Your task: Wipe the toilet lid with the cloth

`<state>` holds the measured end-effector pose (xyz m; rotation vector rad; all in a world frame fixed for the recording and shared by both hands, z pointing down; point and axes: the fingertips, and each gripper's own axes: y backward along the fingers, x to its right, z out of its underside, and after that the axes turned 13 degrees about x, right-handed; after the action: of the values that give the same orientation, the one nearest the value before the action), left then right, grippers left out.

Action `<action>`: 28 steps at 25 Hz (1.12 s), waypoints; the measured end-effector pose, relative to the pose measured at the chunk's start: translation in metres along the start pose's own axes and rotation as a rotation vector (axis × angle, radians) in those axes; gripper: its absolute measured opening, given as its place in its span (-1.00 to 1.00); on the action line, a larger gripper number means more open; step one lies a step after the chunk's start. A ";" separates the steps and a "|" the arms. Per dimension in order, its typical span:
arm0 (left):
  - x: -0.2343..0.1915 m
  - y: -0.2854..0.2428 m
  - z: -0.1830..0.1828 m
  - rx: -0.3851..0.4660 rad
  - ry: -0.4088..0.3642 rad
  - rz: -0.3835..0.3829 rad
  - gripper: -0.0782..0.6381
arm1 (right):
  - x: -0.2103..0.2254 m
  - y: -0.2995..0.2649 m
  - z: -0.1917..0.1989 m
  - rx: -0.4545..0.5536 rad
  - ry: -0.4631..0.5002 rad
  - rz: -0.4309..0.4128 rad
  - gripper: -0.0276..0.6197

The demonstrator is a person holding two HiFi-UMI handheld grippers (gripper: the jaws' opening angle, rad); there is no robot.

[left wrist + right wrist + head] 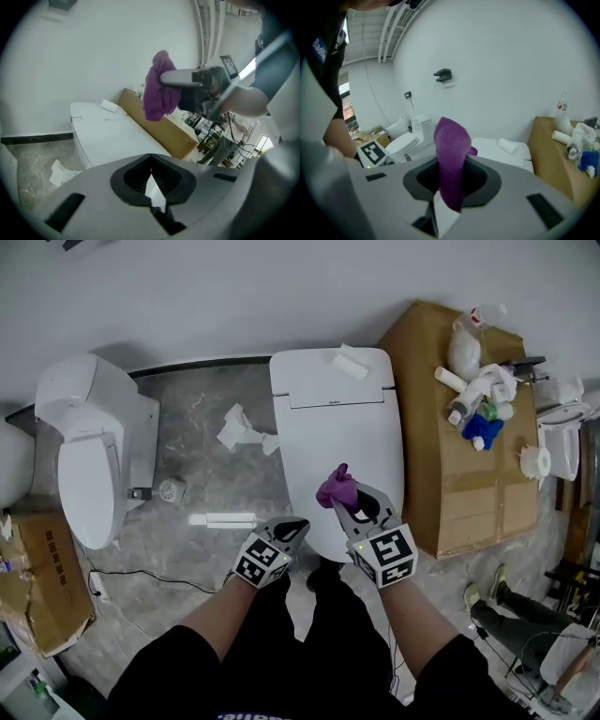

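Note:
The white toilet's closed lid (339, 432) fills the middle of the head view. A purple cloth (335, 486) hangs bunched over the lid's front part, and my right gripper (345, 502) is shut on it. In the right gripper view the cloth (451, 154) sticks up out of the jaws, with the lid (506, 152) beyond. My left gripper (297, 527) is shut and empty, off the lid's front left edge. Its own view shows the closed jaws (151, 182), the lid (117, 136) ahead, and the cloth (158, 91) held up at the right.
A large cardboard box (459, 488) stands right of the toilet, with bottles and a paper roll on it. A small white block (350, 362) lies on the tank. A second toilet (94, 456) stands left. Crumpled paper (240, 426) and a white tube (222, 519) lie on the floor between.

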<state>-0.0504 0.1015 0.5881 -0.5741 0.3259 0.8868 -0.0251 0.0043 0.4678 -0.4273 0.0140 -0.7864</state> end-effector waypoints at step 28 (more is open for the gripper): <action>-0.092 -0.029 -0.061 0.192 0.047 -0.153 -0.74 | 0.151 -0.225 0.143 -0.238 0.243 0.003 -0.62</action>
<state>-0.0845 -0.0071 0.5940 -0.4364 0.3998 0.6864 -0.0470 -0.1876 0.7058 -0.5546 0.3376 -0.8335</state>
